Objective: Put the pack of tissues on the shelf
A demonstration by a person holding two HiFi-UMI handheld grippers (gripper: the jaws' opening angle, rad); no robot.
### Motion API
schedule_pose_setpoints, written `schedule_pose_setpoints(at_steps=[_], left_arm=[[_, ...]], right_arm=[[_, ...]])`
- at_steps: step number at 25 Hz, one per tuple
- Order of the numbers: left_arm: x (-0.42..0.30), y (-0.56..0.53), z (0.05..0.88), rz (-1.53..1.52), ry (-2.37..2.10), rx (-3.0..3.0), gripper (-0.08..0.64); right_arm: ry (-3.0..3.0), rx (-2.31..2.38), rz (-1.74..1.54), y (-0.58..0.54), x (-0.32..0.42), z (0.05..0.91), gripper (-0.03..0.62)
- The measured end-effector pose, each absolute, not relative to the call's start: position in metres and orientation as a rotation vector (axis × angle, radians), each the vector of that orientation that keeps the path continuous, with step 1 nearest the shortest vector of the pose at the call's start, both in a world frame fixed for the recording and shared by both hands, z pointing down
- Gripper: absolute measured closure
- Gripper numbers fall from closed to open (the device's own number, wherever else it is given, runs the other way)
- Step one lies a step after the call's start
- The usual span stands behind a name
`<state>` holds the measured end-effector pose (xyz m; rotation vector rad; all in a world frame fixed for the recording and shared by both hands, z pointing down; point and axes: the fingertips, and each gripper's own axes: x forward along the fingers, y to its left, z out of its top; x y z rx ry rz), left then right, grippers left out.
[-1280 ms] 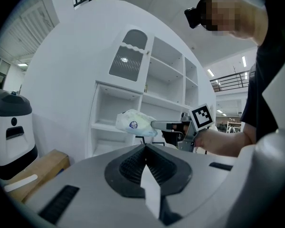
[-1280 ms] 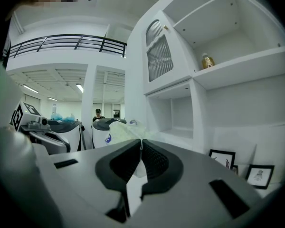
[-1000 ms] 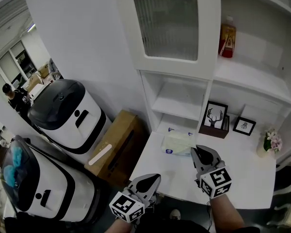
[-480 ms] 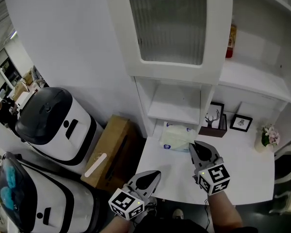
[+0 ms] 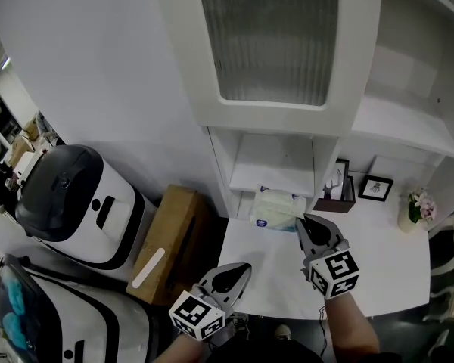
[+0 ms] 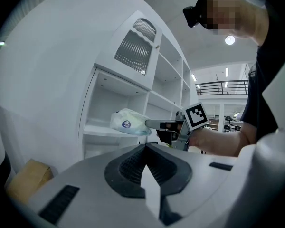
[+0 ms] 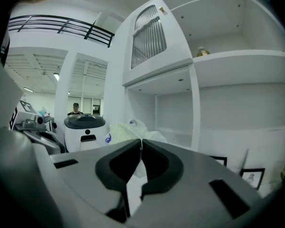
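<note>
Softly crinkled plastic tissue pack (image 5: 276, 207)

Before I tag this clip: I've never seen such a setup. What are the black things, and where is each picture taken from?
There is no robot: a person holds a two-jaw gripper in each hand. One picture comes from a camera on the person's head, looking down; the other two cameras ride on the grippers and look along their jaws. The right gripper is shut on the pack of tissues, held up before the lower shelf. The left gripper is shut and empty, near the front edge of the white desk. On it stand two picture frames and flowers.
</note>
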<state>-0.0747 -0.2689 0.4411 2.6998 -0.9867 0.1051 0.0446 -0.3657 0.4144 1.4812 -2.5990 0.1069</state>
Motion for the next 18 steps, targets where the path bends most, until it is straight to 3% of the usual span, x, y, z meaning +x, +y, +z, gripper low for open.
schedule_pose_setpoints(at_steps=[18], left_arm=[[-0.090, -0.317, 0.450, 0.133, -0.883, 2.720, 0.555]], right_arm=[[-2.514, 1.538, 0.087, -0.427, 0.034, 0.424, 0.586]])
